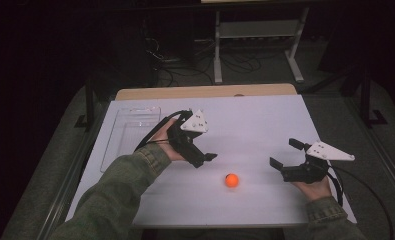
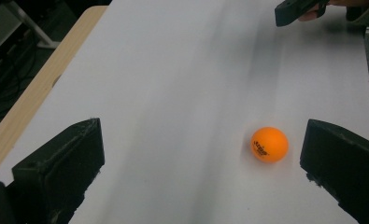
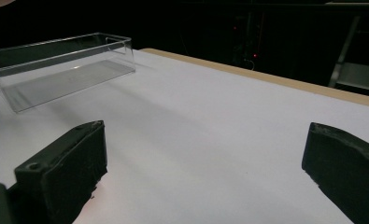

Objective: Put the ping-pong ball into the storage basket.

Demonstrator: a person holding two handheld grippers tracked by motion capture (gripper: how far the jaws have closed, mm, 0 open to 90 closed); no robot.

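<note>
An orange ball (image 1: 231, 180) lies on the white table top (image 1: 255, 120), near the front middle. My left gripper (image 1: 205, 160) hovers just left of and behind it, angled down toward it. In the left gripper view the ball (image 2: 269, 144) rests on the table between the wide-apart jaws of my left gripper (image 2: 203, 149), close to the right-hand jaw and not touching it. My right gripper (image 1: 285, 154) is held open to the right of the ball, pointing left. Nothing sits between the jaws of my right gripper (image 3: 205, 144) in its own view.
A clear plastic tray (image 1: 130, 132) lies at the table's back left; it also appears as an empty tray (image 3: 60, 65) in the right gripper view. The table's wooden far edge (image 1: 205, 92) borders a dark floor with cables and a white stand (image 1: 257, 45).
</note>
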